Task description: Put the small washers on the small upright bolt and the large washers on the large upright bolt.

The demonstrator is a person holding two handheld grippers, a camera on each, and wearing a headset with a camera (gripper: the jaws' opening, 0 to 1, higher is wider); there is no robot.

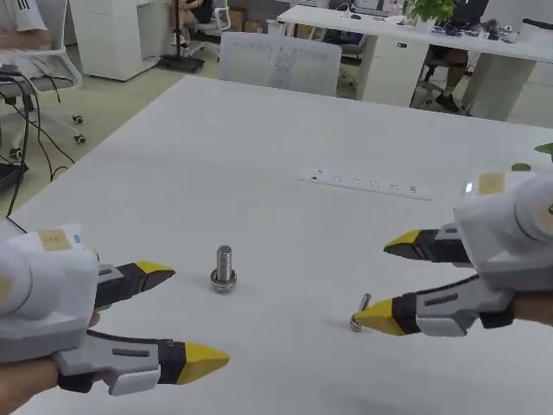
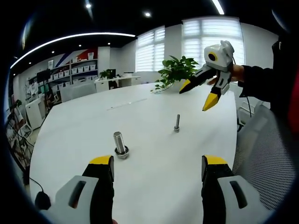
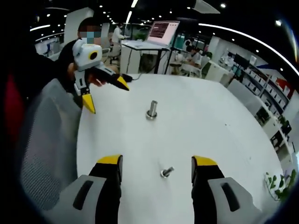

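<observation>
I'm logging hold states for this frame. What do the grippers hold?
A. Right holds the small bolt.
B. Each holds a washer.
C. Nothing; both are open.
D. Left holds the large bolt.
C: the left gripper and right gripper are both spread wide, while the large bolt and small bolt sit free on the table.

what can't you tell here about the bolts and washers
- large bolt: how many washers sit at its base, too small in every view
- small bolt: whether it carries any washer, tiny in both gripper views; in head view the lower tip of the right gripper overlaps its base
</observation>
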